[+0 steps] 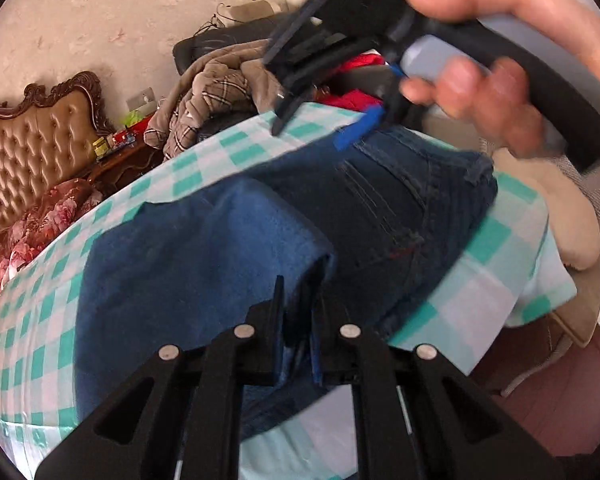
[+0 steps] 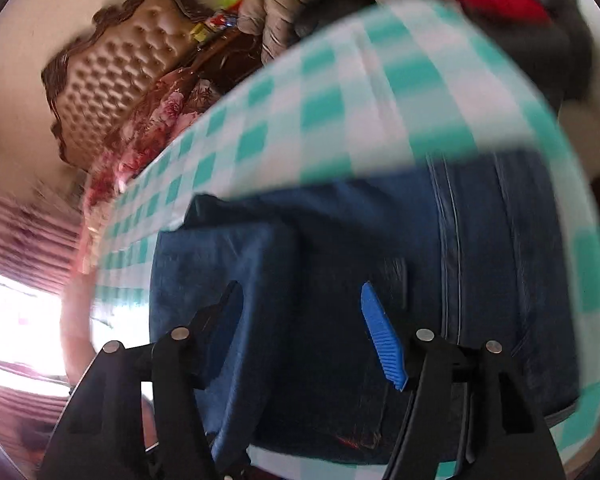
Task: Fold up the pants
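Jeans (image 1: 228, 248) clamped in left gripper (image 1: 298, 312) (blurred); right gripper (image 2: 300, 312) spread, empty.

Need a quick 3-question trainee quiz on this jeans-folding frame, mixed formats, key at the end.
1. True or false: the left gripper has its jaws nearly shut on a fold of the jeans.
2. Multiple choice: the right gripper is A) clamped on the waistband, B) open above the jeans, C) out of view.
3. Fill in: the jeans lie on a cloth checked in white and ____.

Key: 1 true; 2 B; 3 green (teal).
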`<action>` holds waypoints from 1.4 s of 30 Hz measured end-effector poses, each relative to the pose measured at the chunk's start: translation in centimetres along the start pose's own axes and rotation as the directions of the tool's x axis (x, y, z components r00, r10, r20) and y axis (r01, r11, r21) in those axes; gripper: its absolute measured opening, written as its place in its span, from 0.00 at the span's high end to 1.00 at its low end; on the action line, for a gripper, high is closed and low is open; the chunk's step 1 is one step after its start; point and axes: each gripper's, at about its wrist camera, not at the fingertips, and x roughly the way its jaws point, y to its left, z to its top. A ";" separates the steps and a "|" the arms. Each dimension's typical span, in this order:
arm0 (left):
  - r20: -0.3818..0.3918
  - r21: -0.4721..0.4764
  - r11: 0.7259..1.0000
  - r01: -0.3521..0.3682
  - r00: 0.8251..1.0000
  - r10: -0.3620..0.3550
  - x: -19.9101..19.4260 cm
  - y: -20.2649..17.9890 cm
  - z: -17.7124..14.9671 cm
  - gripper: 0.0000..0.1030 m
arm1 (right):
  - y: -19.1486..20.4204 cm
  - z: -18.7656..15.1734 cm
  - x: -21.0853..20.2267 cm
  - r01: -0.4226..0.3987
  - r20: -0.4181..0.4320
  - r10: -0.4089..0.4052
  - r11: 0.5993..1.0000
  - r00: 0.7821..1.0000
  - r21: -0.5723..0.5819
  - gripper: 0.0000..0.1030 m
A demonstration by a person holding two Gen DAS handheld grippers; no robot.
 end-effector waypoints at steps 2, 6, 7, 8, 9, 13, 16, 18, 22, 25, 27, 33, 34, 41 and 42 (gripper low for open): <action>0.014 -0.008 1.000 -0.004 1.000 0.004 -0.2 0.6 -0.2 0.90 | -1.1 -1.1 0.9 -0.089 -0.032 0.091 0.995 0.995 0.044 0.40; 0.031 -0.018 1.000 -0.014 0.999 0.015 -0.9 0.9 -0.1 0.90 | -0.4 -1.1 2.4 -0.189 -0.074 0.194 0.980 0.978 0.069 0.40; 0.034 -0.036 0.999 -0.014 0.999 0.015 -1.1 1.1 0.0 0.90 | 0.1 -0.9 2.8 -0.198 -0.089 0.204 0.978 0.975 0.070 0.40; 0.037 -0.045 0.999 -0.014 0.999 0.015 -1.4 1.2 0.1 0.90 | 0.6 -0.8 3.5 -0.201 -0.112 0.208 0.977 0.972 0.069 0.40; 0.041 -0.054 0.998 -0.015 0.999 0.017 -1.8 1.4 0.2 0.90 | 0.9 -0.5 4.0 -0.194 -0.129 0.200 0.979 0.971 0.063 0.40; 0.069 -0.084 0.996 -0.022 0.997 0.028 -3.0 1.9 0.6 0.90 | 2.1 0.3 6.0 -0.211 -0.168 0.217 0.976 0.962 0.049 0.40; 0.090 -0.062 0.997 -0.037 0.995 0.043 -3.3 1.5 0.7 0.90 | 3.0 1.2 7.8 -0.222 -0.162 0.222 0.975 0.961 0.020 0.48; 0.088 -0.019 0.997 -0.070 0.994 0.072 -2.8 0.7 0.1 0.89 | 3.7 1.6 8.3 -0.185 -0.146 0.177 0.982 0.973 -0.045 0.82; 0.101 0.106 0.980 -0.170 0.982 0.160 -1.2 -1.5 -2.2 0.53 | 4.4 1.4 8.0 -0.174 -0.142 0.156 0.977 0.977 -0.126 0.87; 0.089 0.207 0.948 -0.242 0.970 0.228 0.3 -3.2 -3.9 0.62 | 4.2 1.3 8.2 -0.166 -0.143 0.147 0.977 0.979 -0.131 0.87; 0.081 0.234 0.933 -0.272 0.962 0.260 0.8 -3.5 -4.0 0.76 | 4.3 1.2 8.2 -0.153 -0.138 0.132 0.977 0.981 -0.146 0.87; 0.283 0.315 0.860 -0.400 0.905 0.318 -3.1 -4.8 -0.7 0.88 | 5.2 2.8 1.5 -0.213 -0.032 0.211 0.957 0.977 -0.196 0.88; 0.314 0.316 0.860 -0.400 0.900 0.303 -3.7 -5.3 0.3 0.88 | 5.1 3.0 0.2 -0.210 -0.011 0.212 0.956 0.977 -0.204 0.88; 0.321 0.411 0.860 -0.303 0.931 0.175 -0.4 -11.2 2.1 0.88 | -0.6 4.1 -3.1 -0.009 0.070 0.022 0.983 0.997 -0.185 0.88; 0.286 0.435 0.858 -0.272 0.946 0.155 0.7 -11.9 1.8 0.88 | -1.5 4.1 -2.5 0.009 0.060 0.002 0.984 0.998 -0.181 0.88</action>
